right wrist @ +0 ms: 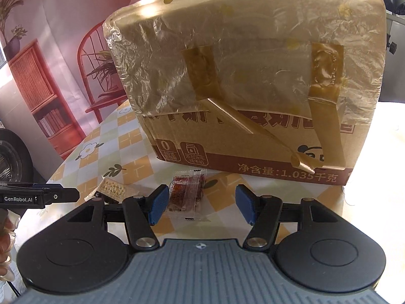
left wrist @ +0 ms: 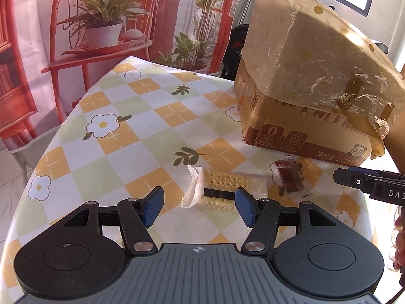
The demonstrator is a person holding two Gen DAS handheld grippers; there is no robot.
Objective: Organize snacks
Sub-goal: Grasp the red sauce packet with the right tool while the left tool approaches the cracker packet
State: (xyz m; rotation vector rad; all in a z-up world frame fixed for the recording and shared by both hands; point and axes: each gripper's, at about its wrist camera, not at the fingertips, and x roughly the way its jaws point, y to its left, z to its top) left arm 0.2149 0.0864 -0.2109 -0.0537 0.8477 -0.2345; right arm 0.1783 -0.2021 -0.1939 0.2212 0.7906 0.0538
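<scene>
**Both grippers lowered over two snack packets, nothing yet held**

Nearest the left gripper (left wrist: pixel 198 204), a cracker packet (left wrist: pixel 222 190) is seen lying flat on the tablecloth (left wrist: pixel 121 116), just ahead of the spread blue pads and partly between their tips; no pad is seen pressing on it. Just ahead of the right gripper (right wrist: pixel 202 204), whose jaws are likewise held apart and empty, a dark red snack packet (right wrist: pixel 186 197) is found, lying closer to the left-hand pad than to the right-hand one. In the left wrist view the red packet sits just beside the cracker packet, on the right gripper's side.

Further out, beyond both packets, a cardboard box (right wrist: pixel 253 139) is stood on the table, its top draped with a crinkled plastic bag (right wrist: pixel 240 58) patched with tape.

The step in hand is judged to be the approach before pick-up. The next move would call for each pair of jaws to be settled around its own packet and closed gently, since thin flat wrappers are easily slid or missed.

Counted: two grippers, two snack packets, one box, one bag.
</scene>
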